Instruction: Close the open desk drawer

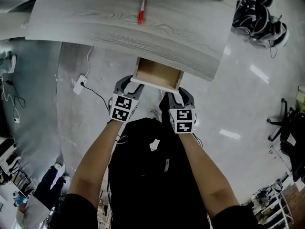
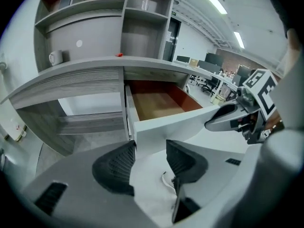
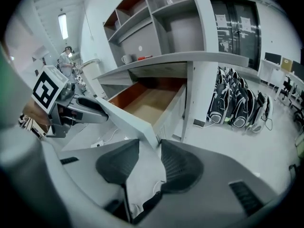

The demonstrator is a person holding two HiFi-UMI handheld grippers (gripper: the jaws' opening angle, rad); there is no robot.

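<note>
Head view: red marker (image 1: 142,6) on desk (image 1: 95,23); power strip (image 1: 78,85) near open drawer (image 1: 152,84).

The table (image 1: 119,18) top is matt grey wood grain. The drawer (image 1: 158,75) has a smooth white front and a brown wood-look bottom. The floor (image 1: 248,94) is glossy pale grey. The left claw (image 2: 149,145) has matt black ribbed pads (image 2: 116,167).

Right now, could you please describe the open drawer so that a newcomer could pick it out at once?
Find the long grey wood-grain desk; a drawer juts out from under the middle of its front edge. Unlike the grey desk around it, it has a white front and a brown wooden inside with nothing in it.
</note>
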